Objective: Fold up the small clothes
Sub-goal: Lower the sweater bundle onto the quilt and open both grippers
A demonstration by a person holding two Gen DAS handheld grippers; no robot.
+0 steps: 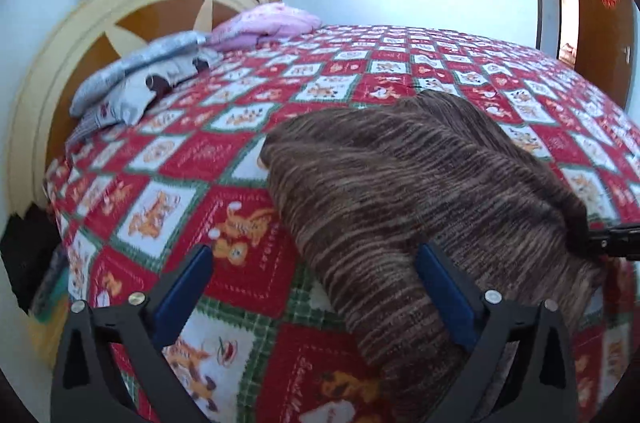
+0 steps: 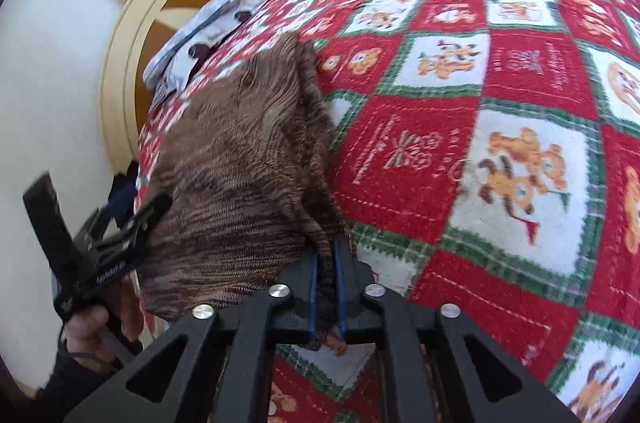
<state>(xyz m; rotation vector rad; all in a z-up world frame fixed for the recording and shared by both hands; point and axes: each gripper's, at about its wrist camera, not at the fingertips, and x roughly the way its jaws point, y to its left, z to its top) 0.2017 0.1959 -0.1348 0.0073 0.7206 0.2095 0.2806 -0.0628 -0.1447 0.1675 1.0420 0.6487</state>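
A brown striped knitted garment (image 1: pixel 420 191) lies on a bed covered by a red, white and green patchwork quilt (image 1: pixel 192 183) printed with cartoon animals. The right claw (image 2: pixel 328 287) is closed tight on one edge of the garment, a fold of knit pinched between its blue pads (image 2: pixel 339 283), probably to carry that edge across for a fold. The left claw (image 1: pixel 316 287) is wide open and holds nothing; one blue finger (image 1: pixel 444 299) sits over the garment's near edge, the other over bare quilt beside the garment, as if lined up to take that edge. In the right wrist view the left claw shows at the far side of the garment from the pinched edge, a hand (image 2: pixel 92 327) gripping its handle. Beyond the garment, near the cream and orange headboard (image 1: pixel 80 35), lie a grey patterned pile of clothes (image 1: pixel 136 79) and a pink pillow (image 1: pixel 268 23).
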